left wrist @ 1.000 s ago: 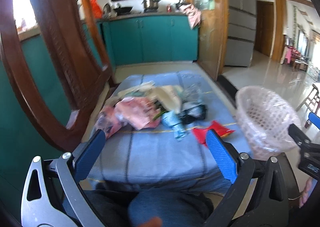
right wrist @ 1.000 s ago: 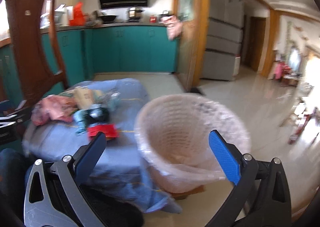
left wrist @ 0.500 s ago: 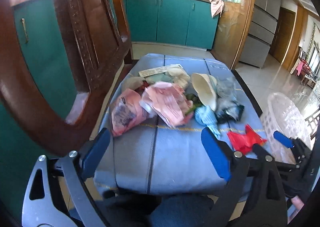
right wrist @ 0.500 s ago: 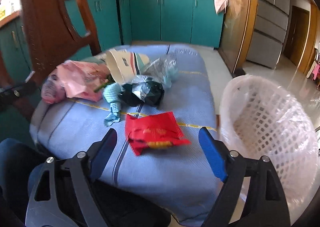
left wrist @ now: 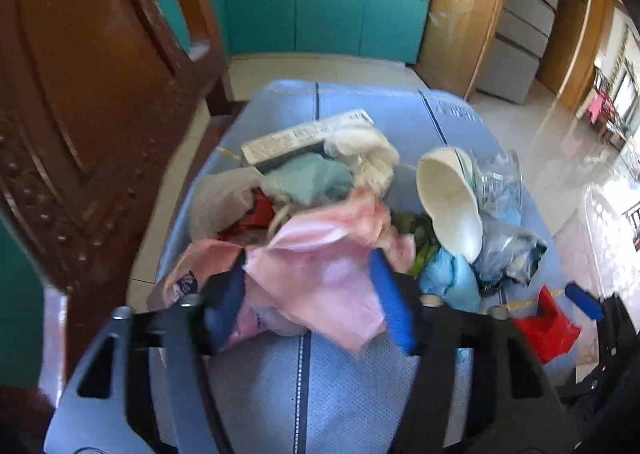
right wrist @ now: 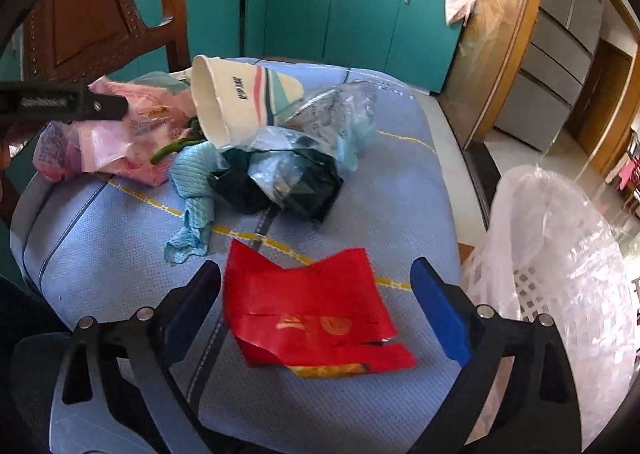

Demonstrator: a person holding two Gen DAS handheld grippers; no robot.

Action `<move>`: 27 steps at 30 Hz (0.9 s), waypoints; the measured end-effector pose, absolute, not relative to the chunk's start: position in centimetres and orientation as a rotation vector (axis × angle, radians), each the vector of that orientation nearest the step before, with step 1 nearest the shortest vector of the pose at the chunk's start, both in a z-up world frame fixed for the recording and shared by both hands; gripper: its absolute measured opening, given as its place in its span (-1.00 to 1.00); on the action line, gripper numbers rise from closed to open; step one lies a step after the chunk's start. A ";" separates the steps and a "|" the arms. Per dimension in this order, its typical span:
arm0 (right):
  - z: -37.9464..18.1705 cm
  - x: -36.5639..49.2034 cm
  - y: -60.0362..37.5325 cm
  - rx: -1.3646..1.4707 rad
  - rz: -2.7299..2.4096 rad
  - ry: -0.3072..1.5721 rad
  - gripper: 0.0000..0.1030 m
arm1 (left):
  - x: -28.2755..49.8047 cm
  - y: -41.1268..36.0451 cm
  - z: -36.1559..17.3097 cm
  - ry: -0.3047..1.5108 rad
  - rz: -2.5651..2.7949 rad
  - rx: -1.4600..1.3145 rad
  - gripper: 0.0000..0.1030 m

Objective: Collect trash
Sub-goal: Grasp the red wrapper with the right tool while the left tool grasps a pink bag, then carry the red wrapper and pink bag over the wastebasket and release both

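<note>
A pile of trash lies on a blue cloth-covered table [left wrist: 352,394]. My left gripper [left wrist: 310,306] is open with its jaws on either side of a pink plastic bag [left wrist: 320,286]; contact is unclear. My right gripper [right wrist: 320,306] is open, its jaws on either side of a red wrapper [right wrist: 312,310] lying flat on the cloth. A white paper cup [right wrist: 236,102] lies on its side in the pile, also in the left wrist view [left wrist: 448,198]. A white mesh bin with a clear liner [right wrist: 560,278] stands to the right of the table.
A light blue rag [right wrist: 192,182], a dark crumpled bag [right wrist: 280,182], clear plastic [right wrist: 336,110] and a printed box [left wrist: 304,134] lie in the pile. A carved wooden chair [left wrist: 80,94] stands at the left. Teal cabinets [right wrist: 340,14] are behind.
Both grippers moved forward and down toward the table. The left now straddles the pink bag and its jaws have narrowed. The right now straddles the red wrapper.
</note>
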State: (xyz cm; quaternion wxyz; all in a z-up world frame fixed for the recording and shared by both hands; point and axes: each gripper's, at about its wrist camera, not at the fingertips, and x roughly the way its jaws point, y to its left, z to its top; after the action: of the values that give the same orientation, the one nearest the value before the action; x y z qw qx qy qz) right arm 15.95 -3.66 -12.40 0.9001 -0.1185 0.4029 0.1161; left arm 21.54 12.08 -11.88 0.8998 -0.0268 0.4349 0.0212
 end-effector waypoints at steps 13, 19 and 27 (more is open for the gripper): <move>-12.9 15.2 -2.4 -0.187 0.363 0.876 -0.06 | 17.1 12.7 -11.9 0.896 -0.073 -0.172 -0.33; -12.4 14.8 -2.8 -0.136 0.407 0.885 -0.05 | 14.7 11.8 -12.0 0.929 -0.125 -0.163 0.37; -12.7 14.9 -3.2 -0.147 0.370 0.883 0.38 | 17.9 11.9 -12.5 0.929 -0.051 -0.127 0.65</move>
State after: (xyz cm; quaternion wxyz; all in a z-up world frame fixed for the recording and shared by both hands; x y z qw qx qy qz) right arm 14.89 -3.22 -12.74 0.8849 -0.0705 0.4246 0.1781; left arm 17.90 11.86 -12.54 0.8917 -0.0610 0.4478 -0.0245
